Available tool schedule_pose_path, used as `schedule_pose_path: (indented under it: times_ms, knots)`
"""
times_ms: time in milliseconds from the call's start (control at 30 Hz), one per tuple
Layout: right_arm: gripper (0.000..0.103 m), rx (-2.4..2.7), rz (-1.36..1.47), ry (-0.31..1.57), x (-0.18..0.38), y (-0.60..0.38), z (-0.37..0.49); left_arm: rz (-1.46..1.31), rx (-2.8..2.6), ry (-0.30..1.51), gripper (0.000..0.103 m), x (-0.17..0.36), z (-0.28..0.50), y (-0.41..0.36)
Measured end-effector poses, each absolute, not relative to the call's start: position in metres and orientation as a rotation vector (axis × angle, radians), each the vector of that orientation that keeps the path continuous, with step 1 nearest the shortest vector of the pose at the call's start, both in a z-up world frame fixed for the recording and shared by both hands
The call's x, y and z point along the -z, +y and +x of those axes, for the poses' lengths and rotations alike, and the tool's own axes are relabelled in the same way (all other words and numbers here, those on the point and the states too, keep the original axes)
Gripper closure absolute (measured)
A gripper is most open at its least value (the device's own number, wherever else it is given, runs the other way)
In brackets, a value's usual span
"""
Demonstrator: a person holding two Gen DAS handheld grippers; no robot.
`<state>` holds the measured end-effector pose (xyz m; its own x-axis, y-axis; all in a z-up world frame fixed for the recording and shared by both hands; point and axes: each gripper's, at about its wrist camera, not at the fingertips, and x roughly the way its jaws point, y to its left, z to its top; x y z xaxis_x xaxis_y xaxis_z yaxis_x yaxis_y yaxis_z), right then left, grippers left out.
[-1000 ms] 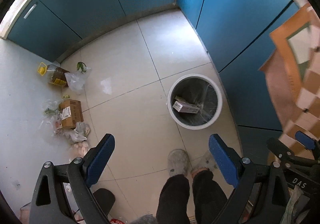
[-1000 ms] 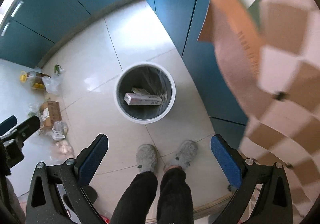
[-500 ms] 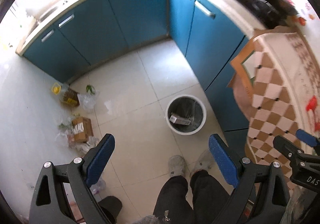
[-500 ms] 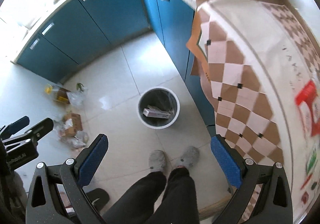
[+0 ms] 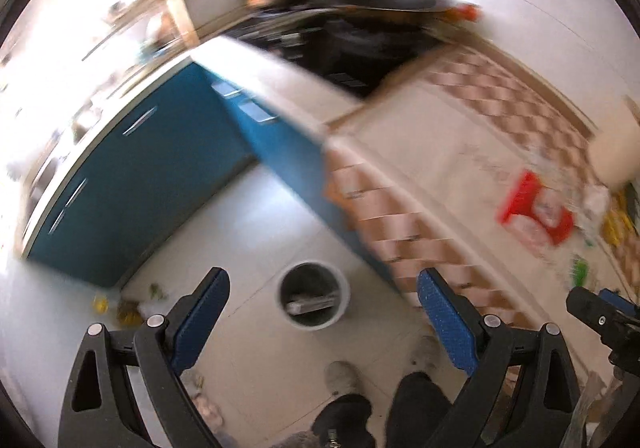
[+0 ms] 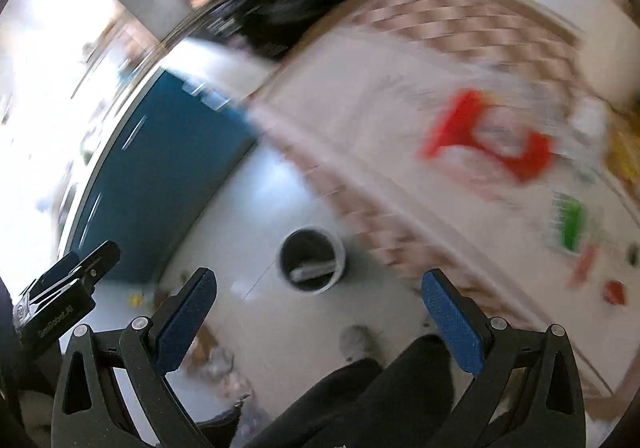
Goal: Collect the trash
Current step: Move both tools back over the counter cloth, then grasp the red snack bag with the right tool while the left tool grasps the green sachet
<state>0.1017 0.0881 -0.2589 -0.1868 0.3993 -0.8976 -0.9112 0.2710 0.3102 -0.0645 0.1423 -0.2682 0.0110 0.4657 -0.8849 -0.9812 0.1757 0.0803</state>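
A: Left wrist: a kitchen, pale floor [image 5: 256, 232], blue cabinets [image 5: 160, 184], all smeared by motion blur. A checked cloth [image 5: 472, 152] covers the counter at 2 o'clock.

B: The bin?

A: The bin [image 5: 314, 296] sits dead centre with a box inside. Trash [image 5: 128, 308] lies at 8 o'clock, too blurred to name. The left gripper [image 5: 322, 322] gapes wide, empty.

B: Right wrist?

A: Blurrier. The bin is at centre; a red packet [image 6: 488, 144] at 2 o'clock. The right gripper [image 6: 316, 314] is spread apart, empty. Dark trousers [image 6: 360, 400] fill 6 o'clock.
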Motion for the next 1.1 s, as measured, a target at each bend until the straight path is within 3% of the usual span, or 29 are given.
schedule_pose_path:
  times_ms: [300,400,533,667,767,800,900,933,1000,1033,1100]
  knots:
    - [0.0,-0.816,-0.309,1.364,0.289,-0.013,0.338,-0.742,-0.859,1.141,0.008,0.33,0.163,0.144]
    - [0.01,-0.684,-0.232,1.441,0.323,-0.049,0.391,-0.763,-0.726,1.224,0.009,0.363,0.226,0.139]
    - [0.021,-0.608,-0.182,1.529,0.364,-0.074,0.424,-0.764,-0.635,1.345,0.018,0.408,0.286,0.133]
    - [0.024,-0.611,-0.174,1.574,0.392,-0.083,0.433,-0.739,-0.625,1.426,0.03,0.437,0.31,0.126]
    - [0.025,-0.629,-0.183,1.591,0.403,-0.079,0.431,-0.647,-0.658,1.441,0.032,0.436,0.321,0.114]
    - [0.032,-0.641,-0.202,1.593,0.407,-0.077,0.429,-0.638,-0.659,1.432,0.04,0.434,0.323,0.111]
    - [0.044,-0.676,-0.273,1.556,0.411,-0.068,0.42,-0.594,-0.663,1.426,0.087,0.424,0.329,0.1]
    - [0.049,-0.683,-0.308,1.538,0.411,-0.065,0.415,-0.578,-0.674,1.434,0.095,0.423,0.332,0.099]
    - [0.059,-0.699,-0.324,1.521,0.411,-0.061,0.41,-0.584,-0.675,1.433,0.098,0.422,0.334,0.098]
    - [0.084,-0.713,-0.329,1.513,0.41,-0.06,0.409,-0.589,-0.67,1.429,0.099,0.42,0.334,0.098]
    - [0.084,-0.723,-0.336,1.514,0.41,-0.06,0.408,-0.586,-0.669,1.415,0.1,0.411,0.326,0.1]
